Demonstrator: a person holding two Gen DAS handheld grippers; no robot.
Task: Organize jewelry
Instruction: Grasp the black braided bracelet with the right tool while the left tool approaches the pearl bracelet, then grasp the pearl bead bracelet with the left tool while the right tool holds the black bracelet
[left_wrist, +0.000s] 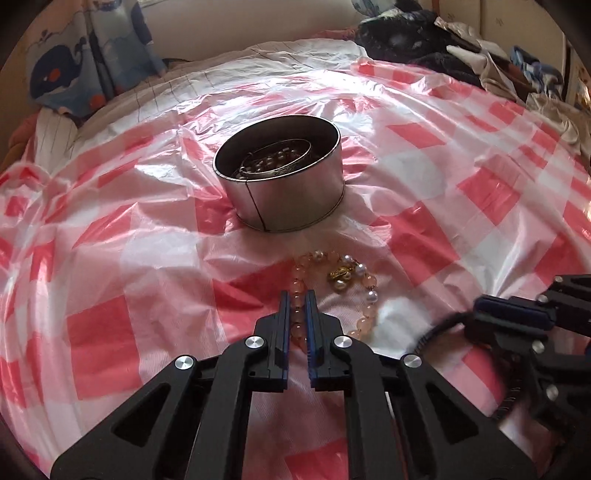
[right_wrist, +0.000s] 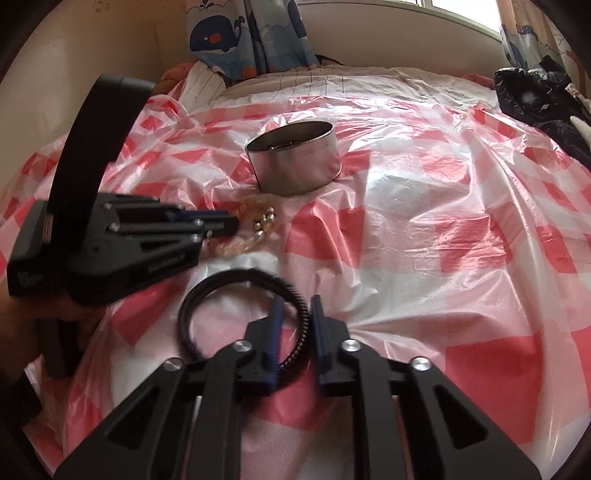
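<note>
The left gripper (left_wrist: 297, 295) clasped the peach bead bracelet (left_wrist: 364, 295) while the right gripper (right_wrist: 296, 301), jaws parted, straddled the black bracelet (right_wrist: 236, 314), near the metal tin (left_wrist: 291, 199).

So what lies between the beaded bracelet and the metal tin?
Nothing: the left wrist view shows only bare red-and-white checked plastic sheet between the beaded bracelet and the metal tin.
</note>
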